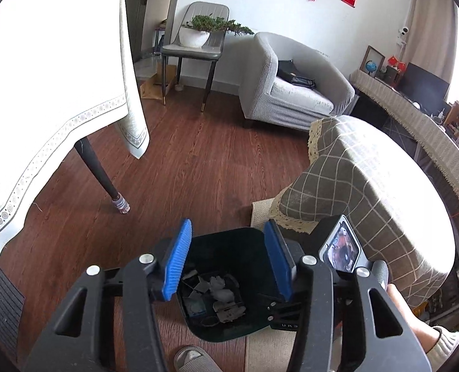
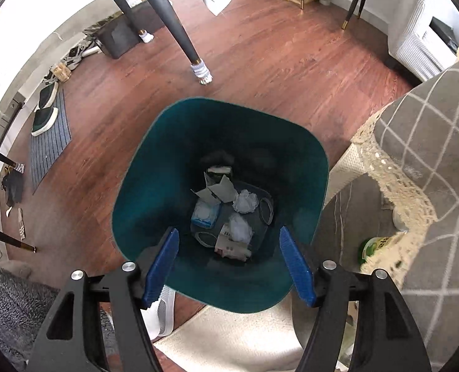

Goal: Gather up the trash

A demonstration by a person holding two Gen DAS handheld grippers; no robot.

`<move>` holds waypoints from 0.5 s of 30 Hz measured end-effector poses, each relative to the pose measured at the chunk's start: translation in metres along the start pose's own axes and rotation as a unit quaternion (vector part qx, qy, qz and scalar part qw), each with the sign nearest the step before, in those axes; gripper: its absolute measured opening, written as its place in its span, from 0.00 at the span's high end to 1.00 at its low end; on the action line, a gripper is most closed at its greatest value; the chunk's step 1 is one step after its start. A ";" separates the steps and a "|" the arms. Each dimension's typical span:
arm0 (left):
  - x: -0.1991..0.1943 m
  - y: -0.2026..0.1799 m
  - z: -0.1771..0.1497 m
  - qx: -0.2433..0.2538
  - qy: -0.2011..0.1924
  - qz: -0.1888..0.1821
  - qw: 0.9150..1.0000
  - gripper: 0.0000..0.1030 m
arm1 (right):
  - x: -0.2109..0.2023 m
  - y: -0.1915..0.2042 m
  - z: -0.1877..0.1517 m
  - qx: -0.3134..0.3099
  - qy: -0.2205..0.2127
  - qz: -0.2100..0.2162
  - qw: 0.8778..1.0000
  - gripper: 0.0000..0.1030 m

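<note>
Over the teal bin, both grippers hang with blue pads apart and empty: right gripper above the crumpled tissues, left gripper alongside

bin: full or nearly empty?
Nearly empty. In the right wrist view the bin shows bare teal walls down to the bottom, where only a thin layer of crumpled tissue and paper scraps lies.

Left gripper over the bin

Its blue pads stood apart with nothing between them, above a dark bin holding crumpled paper. The right gripper sat just to its right; a cloth-covered table stood ahead-left, a checked sofa right.
</note>
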State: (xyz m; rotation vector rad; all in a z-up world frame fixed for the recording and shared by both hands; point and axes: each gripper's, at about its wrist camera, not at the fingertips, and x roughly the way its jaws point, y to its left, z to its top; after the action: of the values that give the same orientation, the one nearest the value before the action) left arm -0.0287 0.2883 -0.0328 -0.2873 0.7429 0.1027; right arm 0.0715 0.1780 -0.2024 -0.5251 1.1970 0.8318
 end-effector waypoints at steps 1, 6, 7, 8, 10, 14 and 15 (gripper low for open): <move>-0.002 -0.001 0.001 -0.003 -0.002 -0.001 1.000 0.51 | -0.004 -0.001 -0.001 0.001 -0.005 0.002 1.000 0.33; -0.016 -0.019 0.003 0.013 -0.015 0.002 1.000 0.51 | -0.034 -0.002 -0.004 0.011 -0.042 0.019 0.999 0.33; -0.018 -0.022 0.004 0.015 -0.018 0.003 1.000 0.51 | -0.042 -0.002 -0.004 0.010 -0.051 0.018 0.998 0.33; -0.021 -0.026 0.005 0.020 -0.021 0.005 1.000 0.51 | -0.050 -0.002 -0.005 0.010 -0.061 0.018 0.998 0.33; -0.027 -0.034 0.008 0.025 -0.028 0.009 0.999 0.51 | -0.069 -0.001 -0.005 0.008 -0.084 0.017 0.996 0.33; -0.044 -0.050 0.008 0.034 -0.046 0.016 0.998 0.46 | -0.109 -0.003 -0.007 0.011 -0.135 0.010 0.991 0.33; -0.047 -0.053 0.008 0.036 -0.051 0.021 0.998 0.44 | -0.118 -0.003 -0.008 0.012 -0.146 0.009 0.989 0.34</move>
State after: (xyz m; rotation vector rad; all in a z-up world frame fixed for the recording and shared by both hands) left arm -0.0479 0.2405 0.0167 -0.1965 0.6506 0.1291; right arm 0.0537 0.1372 -0.0929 -0.3587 0.9429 0.8763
